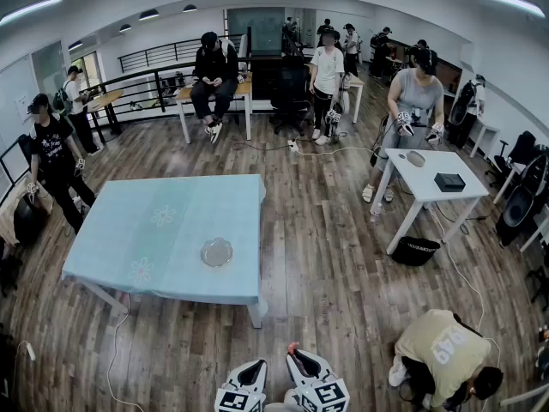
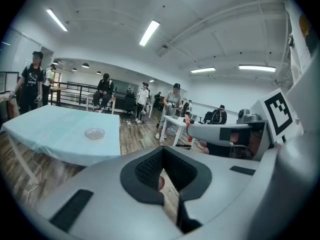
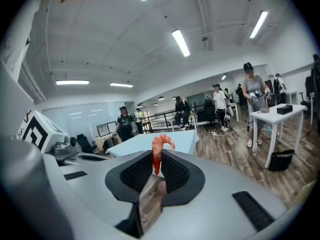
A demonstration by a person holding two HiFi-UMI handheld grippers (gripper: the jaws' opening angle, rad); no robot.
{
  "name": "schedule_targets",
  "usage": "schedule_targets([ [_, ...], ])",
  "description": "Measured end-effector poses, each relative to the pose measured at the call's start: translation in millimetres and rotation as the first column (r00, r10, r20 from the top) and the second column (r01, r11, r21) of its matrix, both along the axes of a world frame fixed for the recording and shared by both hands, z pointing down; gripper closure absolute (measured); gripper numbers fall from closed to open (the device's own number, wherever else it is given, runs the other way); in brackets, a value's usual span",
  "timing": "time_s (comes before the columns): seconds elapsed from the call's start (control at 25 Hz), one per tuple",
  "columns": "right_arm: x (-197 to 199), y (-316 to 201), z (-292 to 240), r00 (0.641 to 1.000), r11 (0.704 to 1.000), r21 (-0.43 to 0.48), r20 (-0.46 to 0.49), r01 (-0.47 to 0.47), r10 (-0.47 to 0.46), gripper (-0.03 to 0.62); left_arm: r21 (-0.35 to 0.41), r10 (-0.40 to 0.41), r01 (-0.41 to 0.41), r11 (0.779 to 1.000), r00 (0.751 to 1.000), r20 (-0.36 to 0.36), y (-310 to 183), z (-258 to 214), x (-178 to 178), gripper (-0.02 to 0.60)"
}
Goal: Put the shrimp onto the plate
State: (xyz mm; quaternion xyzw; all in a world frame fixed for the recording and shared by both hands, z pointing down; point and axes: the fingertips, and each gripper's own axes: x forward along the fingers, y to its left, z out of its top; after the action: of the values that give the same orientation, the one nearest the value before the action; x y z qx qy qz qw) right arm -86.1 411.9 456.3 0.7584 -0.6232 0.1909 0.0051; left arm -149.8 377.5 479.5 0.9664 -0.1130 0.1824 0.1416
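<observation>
From the head view, a table [image 1: 111, 256] under a pale blue cloth stands in the middle of the wooden floor. A clear glass plate [image 1: 216, 251] sits on it, near the edge closest to the person. Both grippers are low at the bottom of the view, well short of the table. The left gripper [image 1: 256, 367] is beside the right gripper [image 1: 298, 356], and a small orange shrimp [image 1: 293, 348] pokes up from the right one's tip. Other people stand around the room. One crouches on the floor at the lower right, and one stands at a white side table [image 1: 433, 178] with a black box [image 1: 449, 181] on it.

In the left gripper view, the left gripper [image 2: 161, 154] has its dark pads drawn in close. Only a thin slit of floor shows between them, and nothing is held. The plate [image 2: 94, 133] lies on the blue table [image 2: 55, 131] off to the left. The right gripper [image 2: 200, 129] reaches in from the right side, with the shrimp [image 2: 187, 120] showing as a reddish tip.

In the right gripper view, the right gripper [image 3: 159, 160] pinches the shrimp [image 3: 160, 151] between its narrow jaws. The shrimp stands upright, with its curled end hooking over above the pads. The blue table [image 3: 172, 140] lies beyond it, and the white side table [image 3: 277, 115] stands to the right.
</observation>
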Motion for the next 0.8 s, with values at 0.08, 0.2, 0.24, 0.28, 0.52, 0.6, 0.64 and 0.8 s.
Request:
schedule_targets([
  [0.08, 6, 9, 1, 1.0, 1.0, 0.008, 0.012, 0.008, -0.008, 0.524, -0.001, -0.006, 0.006, 1.0, 1.0, -0.018, 13, -3, 5, 0.575],
  [0.2, 11, 17, 9, 0.998, 0.999, 0.05, 0.065, 0.018, -0.021, 0.523, 0.004, -0.026, 0.026, 1.0, 0.999, -0.03, 28, -5, 11, 0.575],
  [0.24, 12, 18, 11, 0.998, 0.998, 0.062, 0.064, 0.026, -0.03, 0.523, 0.004, -0.036, 0.036, 0.999, 0.999, -0.029, 31, -4, 12, 0.575],
  [0.28, 11, 20, 12, 0.998, 0.997, 0.066, 0.053, 0.036, -0.04, 0.523, 0.005, -0.045, 0.045, 0.999, 0.999, -0.027, 34, -3, 12, 0.575],
  [0.52, 16, 32, 3, 0.996, 0.994, 0.1, 0.078, 0.041, -0.049, 0.523, 0.006, -0.061, 0.061, 0.998, 0.998, -0.006, 50, -5, 12, 0.575],
  [0.6, 16, 35, -1, 0.995, 0.988, 0.14, 0.066, 0.059, -0.069, 0.523, 0.0, -0.069, 0.069, 0.998, 0.998, -0.005, 54, -3, 13, 0.575],
  [0.64, 16, 35, -2, 0.995, 0.986, 0.151, 0.056, 0.068, -0.078, 0.523, -0.003, -0.07, 0.07, 0.998, 0.998, -0.004, 55, -1, 15, 0.575],
  [0.8, 13, 33, -7, 0.992, 0.986, 0.127, 0.054, 0.105, -0.112, 0.523, -0.01, -0.064, 0.064, 0.998, 0.998, 0.003, 56, 3, 22, 0.575],
])
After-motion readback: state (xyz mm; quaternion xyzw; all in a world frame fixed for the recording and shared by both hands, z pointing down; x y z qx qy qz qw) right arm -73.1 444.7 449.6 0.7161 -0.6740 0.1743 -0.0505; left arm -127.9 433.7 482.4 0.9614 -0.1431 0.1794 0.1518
